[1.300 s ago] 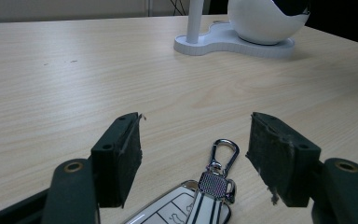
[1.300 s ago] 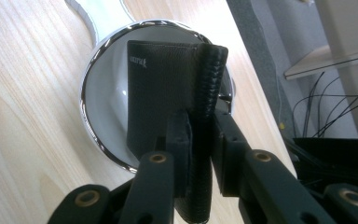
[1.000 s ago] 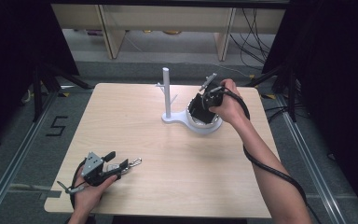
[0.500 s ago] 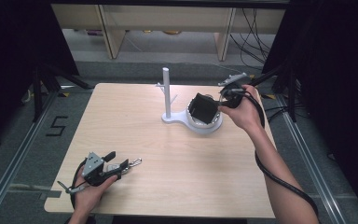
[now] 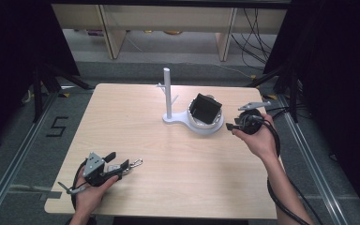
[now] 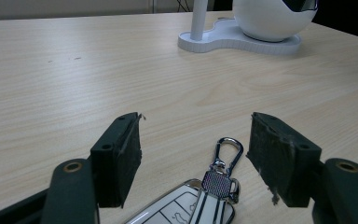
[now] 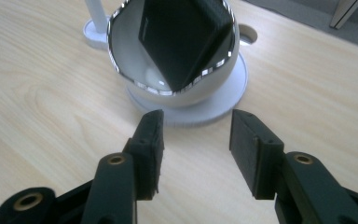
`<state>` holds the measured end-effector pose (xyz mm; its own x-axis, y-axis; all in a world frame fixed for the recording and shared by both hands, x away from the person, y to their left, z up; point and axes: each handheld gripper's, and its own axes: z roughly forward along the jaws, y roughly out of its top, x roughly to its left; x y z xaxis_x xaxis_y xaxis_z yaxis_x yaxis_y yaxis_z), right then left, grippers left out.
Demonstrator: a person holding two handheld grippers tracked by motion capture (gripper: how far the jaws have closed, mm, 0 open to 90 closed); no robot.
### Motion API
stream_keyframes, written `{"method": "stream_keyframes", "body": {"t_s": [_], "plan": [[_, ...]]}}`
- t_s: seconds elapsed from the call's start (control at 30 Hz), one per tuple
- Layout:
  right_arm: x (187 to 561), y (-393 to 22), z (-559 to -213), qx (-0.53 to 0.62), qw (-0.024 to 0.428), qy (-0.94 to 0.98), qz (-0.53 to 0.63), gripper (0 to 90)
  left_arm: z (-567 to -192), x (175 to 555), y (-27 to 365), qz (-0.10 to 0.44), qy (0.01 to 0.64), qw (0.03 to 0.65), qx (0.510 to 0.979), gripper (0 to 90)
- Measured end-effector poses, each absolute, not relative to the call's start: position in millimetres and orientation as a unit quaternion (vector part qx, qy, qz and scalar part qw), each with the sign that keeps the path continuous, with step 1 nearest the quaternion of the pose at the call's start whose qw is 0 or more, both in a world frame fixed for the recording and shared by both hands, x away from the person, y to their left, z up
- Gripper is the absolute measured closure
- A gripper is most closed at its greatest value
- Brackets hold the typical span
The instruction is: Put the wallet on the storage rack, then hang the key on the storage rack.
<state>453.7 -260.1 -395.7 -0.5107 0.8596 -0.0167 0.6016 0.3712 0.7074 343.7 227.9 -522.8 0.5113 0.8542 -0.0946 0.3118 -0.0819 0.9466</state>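
A white stand with an upright post point(image 5: 167, 93) and a round bowl point(image 7: 186, 95) sits at the table's middle back. A black flat case point(image 5: 205, 108) leans tilted inside the bowl, and it is close ahead point(image 7: 182, 37) in the right gripper view. My right gripper point(image 5: 230, 125) hovers just right of the bowl, pointing at it. Its jaws point(image 7: 196, 126) have just been opening and stand open with nothing between them. At the front left, my left gripper point(image 5: 117, 163) rests open. A car key fob with a silver clip point(image 6: 214, 186) lies on the table between its pads, which do not touch it.
The stand's flat white base point(image 6: 242, 42) spreads around post and bowl. Bare wooden table point(image 5: 178, 164) lies between the two hands. Black cables trail from both grippers, and shelving and cables stand beyond the far edge.
My right gripper has drawn back from the bowl to the right and slightly down, leaving the black case in the bowl. The left gripper and the key have not moved.
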Motion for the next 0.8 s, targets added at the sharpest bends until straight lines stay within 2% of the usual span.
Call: {"method": "stream_keyframes", "body": {"t_s": [0.07,0.27,0.3,0.47,0.6,0.63,0.8], "plan": [[443.6,-262.8,-403.7,0.481,0.183,0.787,0.34,53.8,-522.8,343.4,227.9,0.255,0.424,0.529,0.689,33.6],[426.1,-276.9,-428.1,0.468,0.19,0.786,0.357,50.8,-523.0,345.4,229.8,0.254,0.413,0.536,0.69,33.5],[419.9,-275.3,-430.7,0.497,0.177,0.773,0.352,50.7,-523.3,345.8,230.0,0.254,0.412,0.54,0.688,33.5],[410.4,-285.6,-451.4,0.501,0.161,0.765,0.371,48.4,-522.7,344.0,228.2,0.254,0.425,0.528,0.69,33.5],[404.1,-289.8,-464.5,0.518,0.159,0.745,0.389,49.1,-523.2,345.7,228.7,0.257,0.415,0.535,0.689,33.5],[402.2,-291.2,-466.5,0.519,0.168,0.74,0.393,49.6,-522.7,343.1,228.4,0.255,0.431,0.528,0.687,33.5],[396.8,-297.1,-476.1,0.516,0.179,0.724,0.421,52.0,-523.1,346.7,228.1,0.257,0.413,0.531,0.694,33.7]]}}
